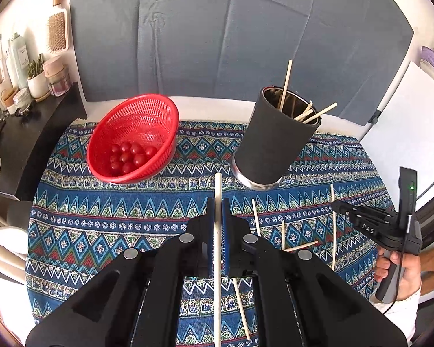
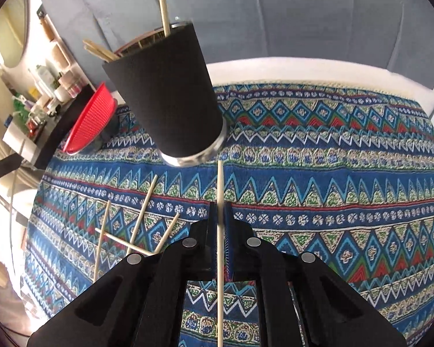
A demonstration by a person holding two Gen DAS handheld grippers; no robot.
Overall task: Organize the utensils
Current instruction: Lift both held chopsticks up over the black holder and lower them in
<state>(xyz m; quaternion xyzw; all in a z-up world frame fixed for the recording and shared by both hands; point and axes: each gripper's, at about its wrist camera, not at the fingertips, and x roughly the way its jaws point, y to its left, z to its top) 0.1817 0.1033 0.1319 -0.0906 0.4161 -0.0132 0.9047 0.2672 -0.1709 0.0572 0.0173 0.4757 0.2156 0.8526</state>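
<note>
We see one black cup, one red basket, about nine tomatoes and five loose chopsticks near our gripper.

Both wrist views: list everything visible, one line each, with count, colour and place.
chopstick holder: one, black with a steel base, back of the tablecloth, which is one, blue patterned, covering the table
chopsticks in holder: several, pale wood
loose chopsticks: about five, pale wood, on the cloth in front of the holder
colander: one, red, left of the holder
cherry tomatoes: about ten, red, in the colander
toiletries: several, far left shelf
left tongs: shut on one chopstick
right tongs: shut on one chopstick
</note>
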